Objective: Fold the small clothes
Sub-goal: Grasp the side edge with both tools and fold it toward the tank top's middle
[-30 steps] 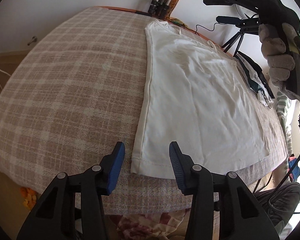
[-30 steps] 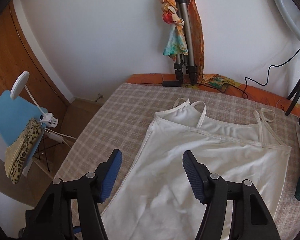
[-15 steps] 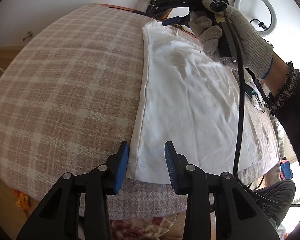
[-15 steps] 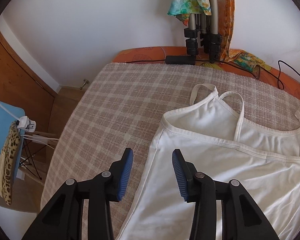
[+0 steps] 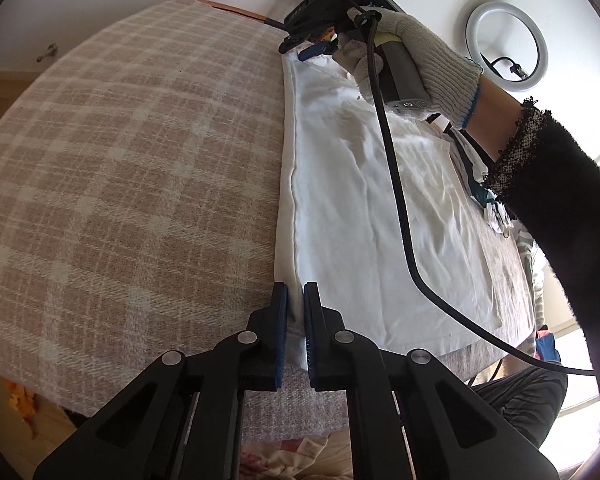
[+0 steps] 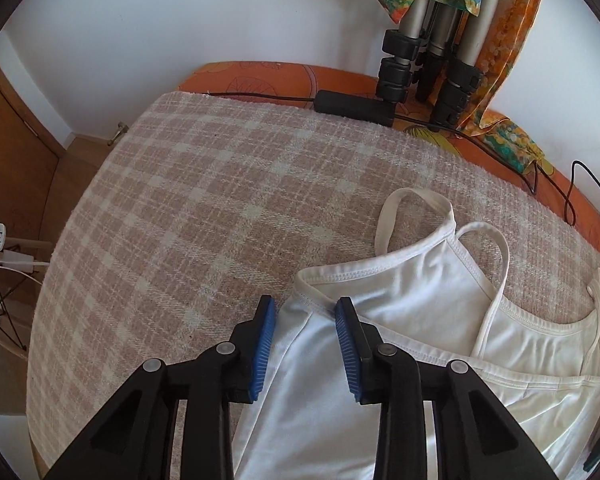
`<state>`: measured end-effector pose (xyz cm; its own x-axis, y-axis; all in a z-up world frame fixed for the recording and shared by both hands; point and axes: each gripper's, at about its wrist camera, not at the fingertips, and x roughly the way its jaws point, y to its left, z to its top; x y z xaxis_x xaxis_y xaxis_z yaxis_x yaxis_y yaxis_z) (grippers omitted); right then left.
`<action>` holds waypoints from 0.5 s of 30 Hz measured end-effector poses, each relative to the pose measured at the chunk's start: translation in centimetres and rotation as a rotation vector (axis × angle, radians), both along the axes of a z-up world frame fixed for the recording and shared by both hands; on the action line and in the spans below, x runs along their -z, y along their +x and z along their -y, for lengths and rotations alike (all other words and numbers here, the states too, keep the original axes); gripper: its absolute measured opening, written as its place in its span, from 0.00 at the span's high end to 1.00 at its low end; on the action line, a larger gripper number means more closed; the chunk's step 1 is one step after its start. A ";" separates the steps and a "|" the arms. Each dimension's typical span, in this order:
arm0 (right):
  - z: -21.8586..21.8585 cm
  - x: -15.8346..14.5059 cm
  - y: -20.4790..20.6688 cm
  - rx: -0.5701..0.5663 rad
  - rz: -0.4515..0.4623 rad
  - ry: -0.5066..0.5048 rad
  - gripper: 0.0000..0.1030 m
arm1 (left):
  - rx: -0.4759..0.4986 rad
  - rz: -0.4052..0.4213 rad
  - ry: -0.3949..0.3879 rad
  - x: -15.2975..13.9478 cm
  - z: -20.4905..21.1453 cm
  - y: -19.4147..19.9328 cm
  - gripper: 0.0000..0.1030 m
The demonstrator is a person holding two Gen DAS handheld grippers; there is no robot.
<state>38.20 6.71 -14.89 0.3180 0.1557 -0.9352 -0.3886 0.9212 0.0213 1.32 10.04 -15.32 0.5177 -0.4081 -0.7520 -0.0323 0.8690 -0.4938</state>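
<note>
Since a second ago: left black two-finger gripper with blue pads (image 5: 295, 322) narrowed from wide spread to nearly pressed together, now pinching the near hem corner of the white strappy cotton camisole (image 5: 364, 216). Right black two-finger gripper with blue pads (image 6: 305, 330) dropped from above mid-garment to the far top corner, gap reduced by roughly half. Gloved right hand (image 5: 416, 60) now reaching across the far end in left wrist view.

Now:
- Camisole lying flat on beige-and-cream plaid blanket (image 5: 132, 168), long axis running away from the left gripper, hem near, straps far.
- Left: fabric visible between pads, corner of hem clamped, cloth not lifted off blanket.
- Right: pads partly spread, straddling the armpit corner (image 6: 306, 292) of the same long side edge; fabric between them, no pinch yet. Contact with blanket: cannot tell.
- Both grippers on the same side seam, one per end. Right holds the strap end, left the hem end.

Judgement: next step likely closing right on that corner, then carrying the seam sideways over the garment for a lengthwise fold. Loose straps (image 6: 396, 216) may trail out of the fold.
</note>
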 end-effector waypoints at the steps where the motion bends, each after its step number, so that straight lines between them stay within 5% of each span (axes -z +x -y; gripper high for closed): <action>1: 0.1 0.0 0.2 0.003 0.005 0.001 0.79 | 0.003 0.002 -0.002 -0.1 0.0 0.0 0.94; 5: 0.7 -0.1 0.8 0.009 -0.010 0.037 0.94 | 0.011 0.022 -0.005 -0.4 0.5 0.1 0.94; 15: 3.0 -2.7 0.8 0.010 -0.010 0.150 0.95 | 0.026 0.062 -0.041 -1.2 0.9 -0.1 0.95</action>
